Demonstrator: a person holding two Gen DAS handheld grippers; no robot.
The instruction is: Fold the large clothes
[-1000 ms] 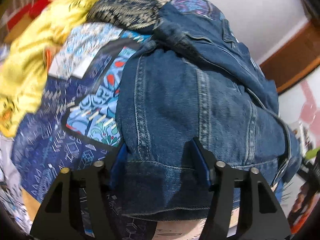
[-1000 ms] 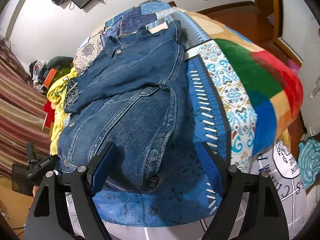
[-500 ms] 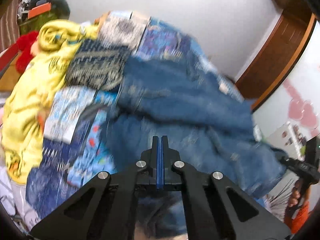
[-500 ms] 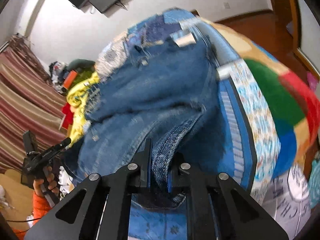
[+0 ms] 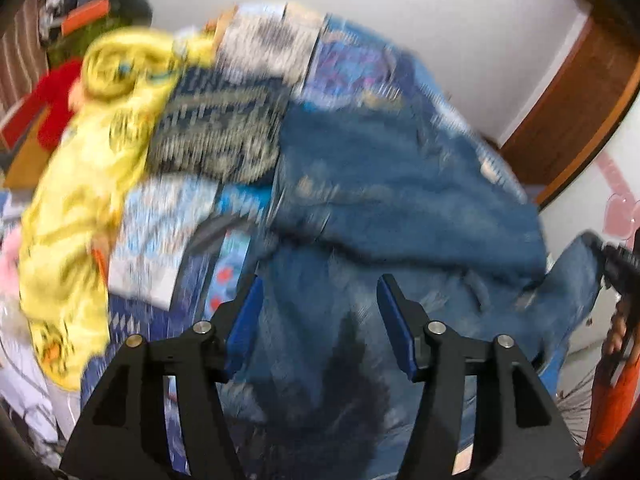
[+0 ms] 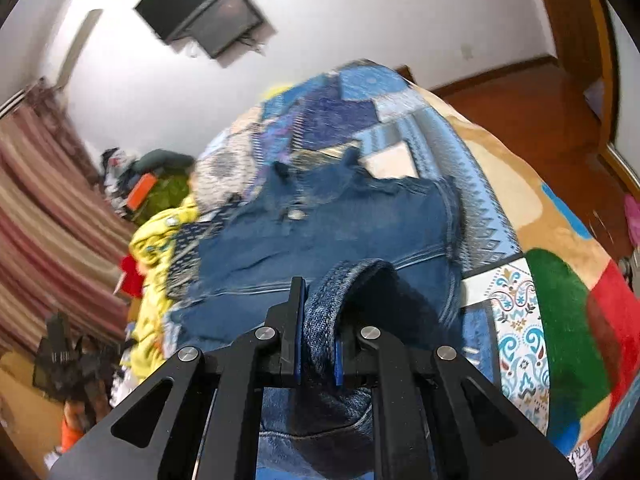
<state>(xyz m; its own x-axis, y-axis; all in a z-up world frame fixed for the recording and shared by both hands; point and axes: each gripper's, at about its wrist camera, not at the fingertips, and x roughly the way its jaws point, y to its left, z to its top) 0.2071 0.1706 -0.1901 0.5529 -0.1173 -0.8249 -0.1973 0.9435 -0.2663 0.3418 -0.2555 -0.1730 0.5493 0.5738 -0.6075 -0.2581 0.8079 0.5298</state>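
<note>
A blue denim jacket [image 5: 384, 184] lies partly folded on a patchwork bedspread [image 5: 168, 232]. The left wrist view is blurred. My left gripper [image 5: 318, 304] is open just above the jacket's near part, with nothing between its blue pads. In the right wrist view the jacket [image 6: 328, 224] spreads across the bed, and my right gripper [image 6: 316, 336] is shut on a thick fold of its denim hem, lifted off the bed. The other gripper shows at the left edge [image 6: 60, 364] of that view.
A yellow garment [image 5: 80, 184] is heaped on the left of the bed, with a red item [image 5: 52, 108] beyond it. The bedspread [image 6: 560, 312] has bare coloured patches on the right. A wall screen [image 6: 208, 4], striped curtain [image 6: 44, 216] and wooden floor [image 6: 520, 96] surround the bed.
Both grippers shut half a second ago, the right on the hem. The left has since opened again and drawn back; the right stays shut on the hem and has lifted it.
</note>
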